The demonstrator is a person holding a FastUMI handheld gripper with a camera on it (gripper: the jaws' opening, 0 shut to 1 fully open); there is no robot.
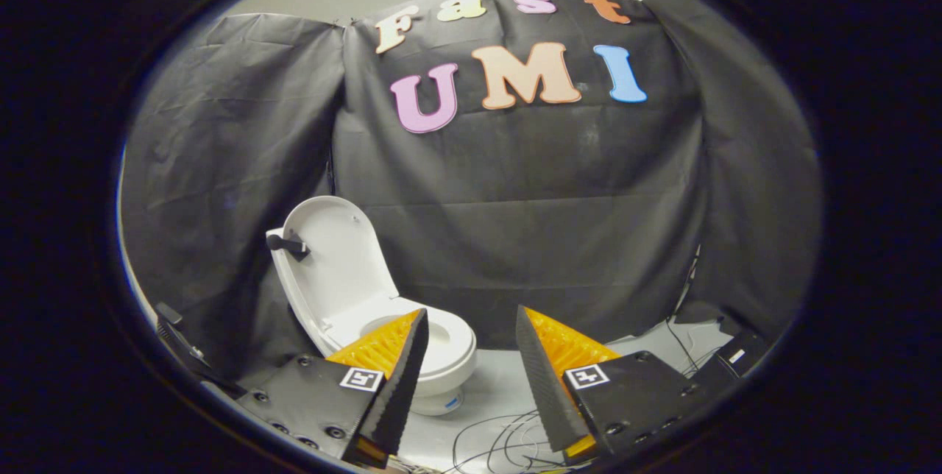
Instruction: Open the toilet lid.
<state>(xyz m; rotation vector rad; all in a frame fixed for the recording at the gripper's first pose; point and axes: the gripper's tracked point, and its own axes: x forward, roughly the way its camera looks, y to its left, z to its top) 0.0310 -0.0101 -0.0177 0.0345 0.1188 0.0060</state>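
The toilet lid [335,260] stands up, tipped back a little, with its inside facing out. A small dark handle [285,243] sticks out from its edge. Under it is the white toilet [441,367] with the seat [449,338] down flat and the bowl open to see. The toilet sits on the pale floor [500,393], close to the black cloth wall [559,224] behind it.

The hand-held gripper [471,378] is open. Its two fingers are spread wide and hold nothing. One finger crosses in front of the toilet seat; the other points at the floor beside the toilet. The lid is beyond the fingers and not touching them.

The lid looks all the way up, so the job seems done or almost done. The good thing to do now is to keep the fingers away from the lid and the handle, so nothing knocks it back down. Move slowly and pull straight back from the toilet. Watch the thin wires [500,441] lying on the floor near the fingers, so they do not catch.
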